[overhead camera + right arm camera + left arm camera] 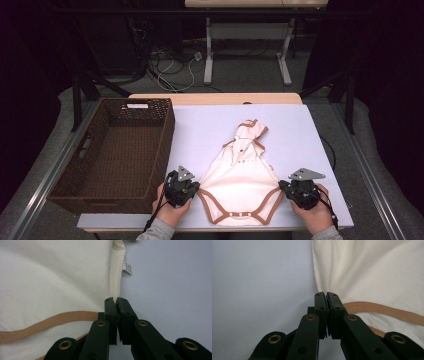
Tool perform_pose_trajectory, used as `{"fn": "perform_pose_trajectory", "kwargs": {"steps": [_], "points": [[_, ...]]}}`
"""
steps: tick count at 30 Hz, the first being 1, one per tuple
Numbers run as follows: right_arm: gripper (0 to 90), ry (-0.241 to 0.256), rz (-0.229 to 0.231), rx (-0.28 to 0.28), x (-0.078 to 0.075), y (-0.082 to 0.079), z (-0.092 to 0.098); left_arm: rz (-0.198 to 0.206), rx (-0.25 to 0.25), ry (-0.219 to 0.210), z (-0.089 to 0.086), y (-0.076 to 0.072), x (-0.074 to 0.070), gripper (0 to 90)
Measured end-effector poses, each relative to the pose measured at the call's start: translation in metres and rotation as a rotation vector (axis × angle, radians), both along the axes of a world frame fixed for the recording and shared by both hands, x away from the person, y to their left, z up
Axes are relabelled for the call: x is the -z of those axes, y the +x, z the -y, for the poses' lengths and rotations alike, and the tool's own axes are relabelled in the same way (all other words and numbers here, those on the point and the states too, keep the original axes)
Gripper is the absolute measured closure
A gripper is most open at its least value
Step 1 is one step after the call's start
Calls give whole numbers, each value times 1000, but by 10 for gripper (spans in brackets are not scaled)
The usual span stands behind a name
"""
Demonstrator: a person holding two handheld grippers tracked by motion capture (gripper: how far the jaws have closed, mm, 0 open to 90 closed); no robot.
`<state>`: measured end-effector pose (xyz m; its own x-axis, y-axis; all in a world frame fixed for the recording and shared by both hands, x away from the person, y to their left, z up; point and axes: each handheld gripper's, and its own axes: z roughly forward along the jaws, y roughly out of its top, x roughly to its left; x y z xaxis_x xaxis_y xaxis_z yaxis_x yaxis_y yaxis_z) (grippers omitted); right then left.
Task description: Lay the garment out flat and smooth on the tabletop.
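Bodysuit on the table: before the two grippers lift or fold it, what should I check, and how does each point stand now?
1. Left gripper shut at the bodysuit's side edge by the tan trim: ok.
2. Right gripper shut on the opposite side edge: ok.
3. How much cloth sits between each pair of jaws: cannot tell; the jaws look fully closed at the hem.
4. Bodysuit spread out on the table, snaps end nearest the person: ok, though the neck end is bunched.
5. Basket apart from the cloth, to its left: ok.
6. Side label free of the jaws: ok.
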<state>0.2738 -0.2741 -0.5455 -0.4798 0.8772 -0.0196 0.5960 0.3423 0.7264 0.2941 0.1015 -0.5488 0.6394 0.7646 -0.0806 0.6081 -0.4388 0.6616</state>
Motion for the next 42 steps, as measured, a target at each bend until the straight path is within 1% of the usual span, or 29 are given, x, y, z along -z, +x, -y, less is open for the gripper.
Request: {"fn": "perform_pose_trajectory", "kwargs": {"steps": [1,3,5,6,8,9,11,13,17,18,20,22,24,25,26,27,29,31,32,33,34,35,37,39,42], "points": [[867,-4,3,-2,0,0,1,-3,1,2,0,0,0,874],[868,-1,-6,5,1,-3,2,0,-3,6,-1,-1,0,873],[867,1,-11,2,2,-4,3,11,-8,12,0,-2,0,873],[867,4,-15,3,3,-4,3,8,-4,16,0,-1,0,872],[867,16,-19,8,4,-3,5,16,-3,21,0,-1,0,870],[865,30,-24,8,5,-2,5,16,-6,19,0,-1,1,869],[859,34,-13,5,6,0,6,16,-5,17,0,0,1,866],[851,40,-16,15,7,1,6,22,-9,15,0,0,1,863],[851,39,-6,5,8,4,5,22,-11,13,0,1,1,863],[850,38,-13,9,8,4,5,21,-11,14,0,1,2,863],[843,37,-11,12,8,4,5,23,-11,15,0,1,2,860],[823,45,-11,8,9,4,6,21,-13,13,0,1,2,839],[780,45,-3,11,8,4,7,21,-14,8,-1,2,1,800],[749,56,-4,13,8,3,7,25,-24,4,-2,2,1,783],[725,63,0,10,7,3,7,19,-22,-3,-2,2,1,766],[705,63,10,8,7,2,7,23,-27,-9,-3,2,1,750],[651,72,14,9,6,1,6,26,-36,-14,-3,2,1,710],[606,67,25,9,5,1,5,31,-41,-21,-4,3,1,662],[576,63,32,7,5,1,6,28,-44,-24,-4,3,1,642],[552,65,25,11,5,1,6,35,-45,-21,-4,4,1,623],[529,73,36,11,5,1,6,32,-54,-28,-5,4,1,596],[507,85,34,12,5,2,6,34,-58,-30,-5,4,1,572],[467,83,42,10,6,3,7,36,-59,-46,-6,6,2,530],[426,97,39,14,6,4,7,41,-57,-51,-6,7,2,482],[360,101,45,15,6,6,7,42,-56,-68,-5,9,2,415]]}}
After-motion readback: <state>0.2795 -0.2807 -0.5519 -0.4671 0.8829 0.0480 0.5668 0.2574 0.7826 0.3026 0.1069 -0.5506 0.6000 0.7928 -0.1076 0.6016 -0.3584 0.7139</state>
